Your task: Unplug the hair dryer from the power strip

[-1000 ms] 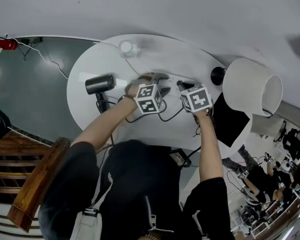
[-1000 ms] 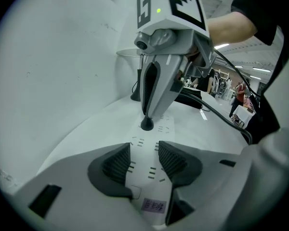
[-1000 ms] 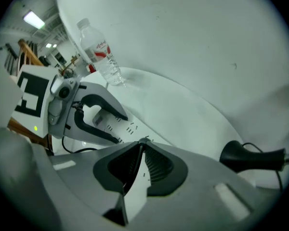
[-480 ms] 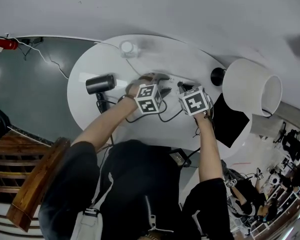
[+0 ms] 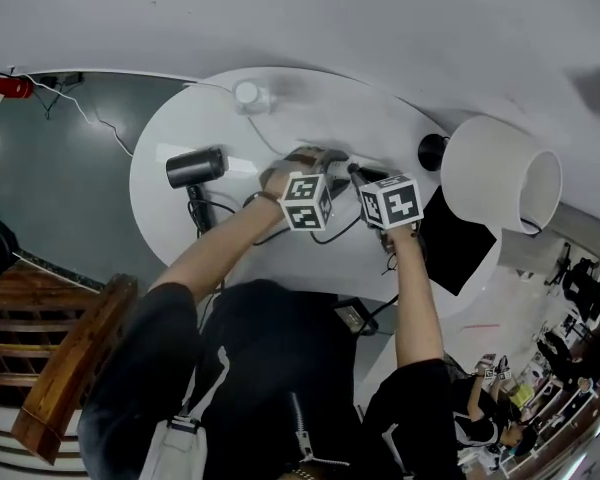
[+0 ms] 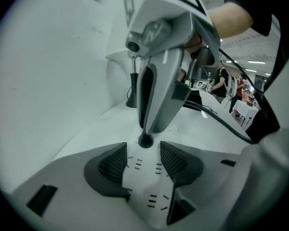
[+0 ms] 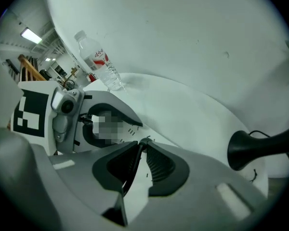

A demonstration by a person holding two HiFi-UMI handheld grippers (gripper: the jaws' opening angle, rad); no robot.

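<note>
Plug pull set up: L tongs astride the strip, R tongs on the plug

Hair dryer (image 5: 195, 166) lies on white table (image 5: 170, 138), well apart from power strip (image 6: 143, 186), w/ its black cord (image 5: 342, 232) trailing over toward it. L gripper (image 6: 143, 153): jaws wide apart & just been opening, strip betw. them, pads flanking it, no visible squeeze. R gripper (image 7: 141, 146): jaws nearly together, tips nipping the small black plug (image 6: 145, 140) at the strip's far end; they've just been easing open too, plug looks not yet out. Handling, prob.: plug is small, hard, smooth plastic, so apt to slip in the pads. Take it by the body, low near the strip face, not by the soft cord, & pull straight out. Strip is light & will likely lift w/ the plug unless pinned
</note>
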